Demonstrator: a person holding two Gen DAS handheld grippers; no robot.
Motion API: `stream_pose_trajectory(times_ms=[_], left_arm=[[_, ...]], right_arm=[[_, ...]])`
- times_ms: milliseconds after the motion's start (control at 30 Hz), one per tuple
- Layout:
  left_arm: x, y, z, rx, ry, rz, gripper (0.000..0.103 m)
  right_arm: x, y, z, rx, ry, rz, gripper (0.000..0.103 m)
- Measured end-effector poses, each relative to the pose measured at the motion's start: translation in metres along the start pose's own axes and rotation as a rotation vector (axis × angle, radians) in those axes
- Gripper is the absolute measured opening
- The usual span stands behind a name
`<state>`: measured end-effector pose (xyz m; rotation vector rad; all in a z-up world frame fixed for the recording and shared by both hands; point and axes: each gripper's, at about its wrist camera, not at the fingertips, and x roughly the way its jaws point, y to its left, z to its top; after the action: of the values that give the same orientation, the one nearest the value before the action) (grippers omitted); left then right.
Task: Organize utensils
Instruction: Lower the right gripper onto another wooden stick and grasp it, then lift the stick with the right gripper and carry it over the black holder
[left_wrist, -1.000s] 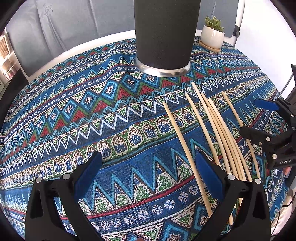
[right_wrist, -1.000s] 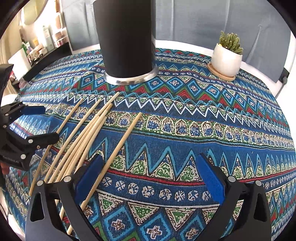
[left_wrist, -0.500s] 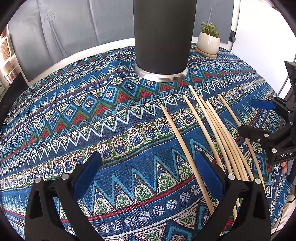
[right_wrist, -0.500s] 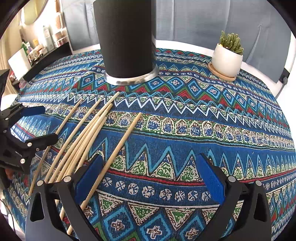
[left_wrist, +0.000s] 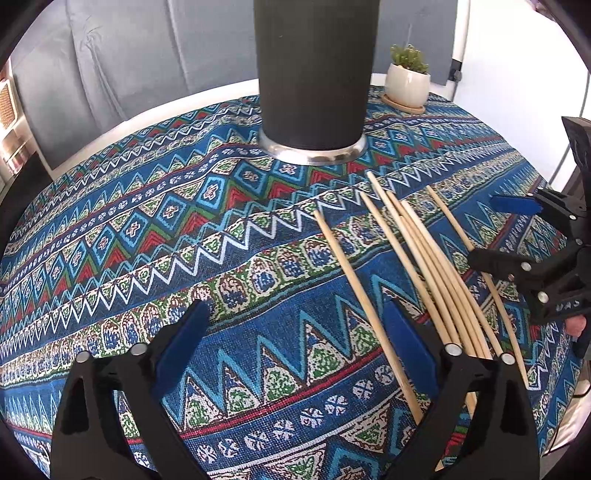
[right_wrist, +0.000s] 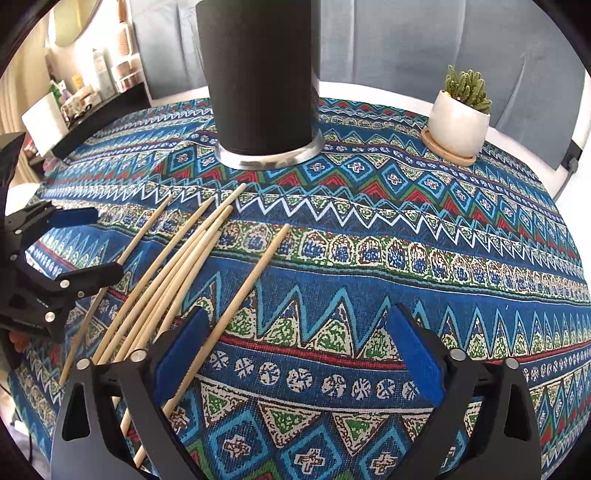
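Left view: my left claw (left_wrist: 295, 354) spread, empty; pale wooden chopsticks (left_wrist: 424, 273) lie right, long axes near-to-far toward the tall black cylindrical holder (left_wrist: 314, 74). Right view: my right claw (right_wrist: 295, 354) spread, empty; chopsticks left, nearest stick by its left finger.

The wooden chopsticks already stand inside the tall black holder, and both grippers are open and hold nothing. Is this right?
Not quite. The wooden chopsticks lie flat on the patterned tablecloth, in front of the tall black holder, not inside it; the right wrist view shows this. The rest holds: the left gripper and the right gripper are open and hold nothing.
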<state>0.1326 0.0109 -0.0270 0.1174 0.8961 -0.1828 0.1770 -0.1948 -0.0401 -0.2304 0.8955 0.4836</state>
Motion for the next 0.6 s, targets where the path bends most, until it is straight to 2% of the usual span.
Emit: stream_pose_trajectory(times_ms=[33, 67, 100, 133, 167, 233, 267, 367, 600], left_arm=[[-0.002, -0.003, -0.001, 0.022, -0.008, -0.013, 0.078], [-0.004, -0.005, -0.002, 0.037, -0.015, -0.027, 0.069], [-0.006, -0.007, -0.003, 0.047, -0.02, -0.036, 0.065], [-0.007, -0.008, -0.004, 0.055, -0.024, -0.043, 0.057], [-0.009, -0.008, -0.005, 0.062, -0.028, -0.052, 0.041], [-0.012, -0.006, -0.006, 0.061, -0.017, -0.067, 0.019], [-0.012, -0.004, -0.007, 0.058, -0.012, -0.075, 0.015], [-0.014, 0.001, -0.009, 0.047, 0.001, -0.084, 0.007], [-0.024, 0.017, -0.013, -0.032, 0.004, -0.052, 0.005]], right_arm=[[-0.004, -0.001, -0.001, -0.003, -0.013, 0.014, 0.055], [-0.006, -0.001, -0.002, -0.022, -0.023, 0.015, 0.047], [-0.009, -0.003, -0.002, -0.04, -0.03, 0.027, 0.03], [-0.01, -0.005, -0.003, -0.059, -0.034, 0.025, 0.016], [-0.011, -0.006, -0.002, -0.069, -0.03, 0.024, 0.014], [-0.012, -0.013, 0.001, -0.07, -0.005, 0.021, 0.008], [-0.013, -0.016, 0.002, -0.057, 0.002, 0.036, 0.008], [-0.014, -0.024, 0.002, -0.03, 0.004, 0.068, 0.006], [-0.025, -0.037, -0.003, 0.043, -0.04, 0.138, 0.005]])
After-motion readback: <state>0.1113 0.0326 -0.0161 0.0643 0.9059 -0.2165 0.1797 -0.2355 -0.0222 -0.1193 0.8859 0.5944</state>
